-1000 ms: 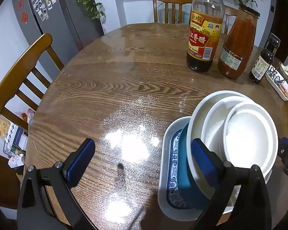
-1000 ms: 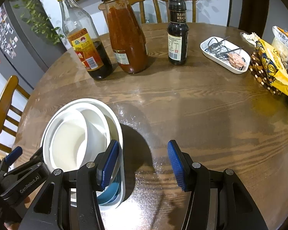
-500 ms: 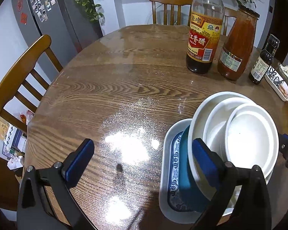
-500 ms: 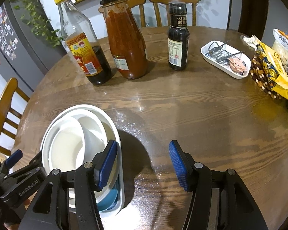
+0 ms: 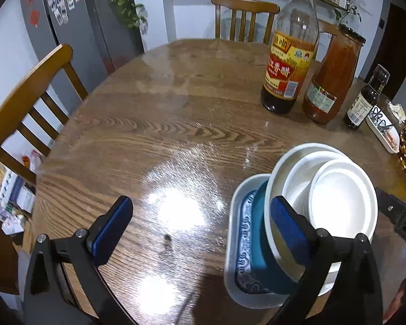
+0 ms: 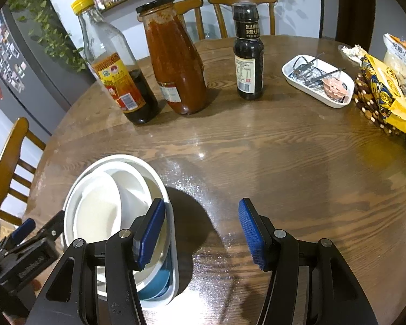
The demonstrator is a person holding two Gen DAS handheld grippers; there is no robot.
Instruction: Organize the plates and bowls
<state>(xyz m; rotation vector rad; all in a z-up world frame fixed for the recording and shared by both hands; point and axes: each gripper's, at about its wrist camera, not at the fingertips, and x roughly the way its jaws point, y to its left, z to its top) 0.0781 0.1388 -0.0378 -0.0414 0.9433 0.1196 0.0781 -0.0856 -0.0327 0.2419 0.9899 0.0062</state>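
Observation:
A stack of dishes stands near the table's front edge: a white rectangular plate (image 5: 236, 216) with a blue pattern at the bottom, a teal bowl (image 5: 259, 233) on it, and three nested white bowls (image 5: 341, 203) on top. The stack also shows in the right wrist view (image 6: 100, 211). My left gripper (image 5: 200, 227) is open and empty, its right finger in front of the stack's left side. My right gripper (image 6: 201, 233) is open and empty, its left finger in front of the stack's right side.
On the round wooden table (image 5: 176, 124) stand a vinegar bottle (image 5: 287, 62), a red sauce jar (image 5: 330, 78) and a small dark bottle (image 6: 248, 54). A white tray of clips (image 6: 318, 80) and snack bags (image 6: 387, 92) lie at the right. Wooden chairs (image 5: 21, 108) surround it.
Both grippers have drawn back and risen slightly from the stack, which looks a little farther off. The dishes have not moved.

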